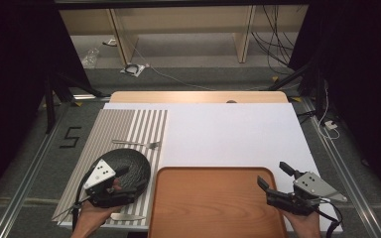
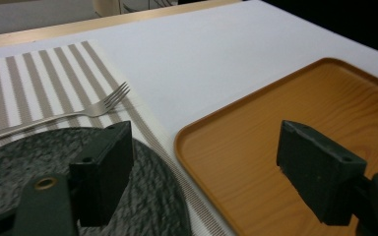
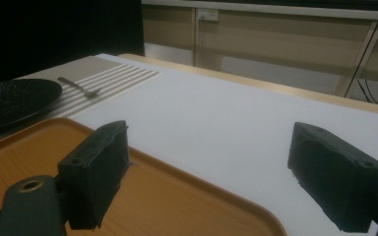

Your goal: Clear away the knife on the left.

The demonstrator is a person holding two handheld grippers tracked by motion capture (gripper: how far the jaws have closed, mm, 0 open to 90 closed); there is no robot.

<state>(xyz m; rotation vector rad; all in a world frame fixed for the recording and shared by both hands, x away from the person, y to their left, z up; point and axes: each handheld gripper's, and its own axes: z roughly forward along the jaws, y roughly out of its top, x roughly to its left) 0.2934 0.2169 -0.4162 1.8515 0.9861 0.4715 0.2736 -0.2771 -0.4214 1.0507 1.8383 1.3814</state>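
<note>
Round black plate [image 1: 127, 166] with rough ridged surface on striped mat [image 1: 129, 130], left gripper [image 1: 124, 177] fingers spread above it, right gripper [image 1: 273, 176] fingers spread over wooden tray [image 1: 213, 208], high view adding a knife [image 1: 127, 216] at the mat's near edge.

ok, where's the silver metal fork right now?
The silver metal fork lies on the striped grey-and-white placemat, at the left in the high view, just beyond the round black textured plate, tines pointing toward the white tabletop.
</note>
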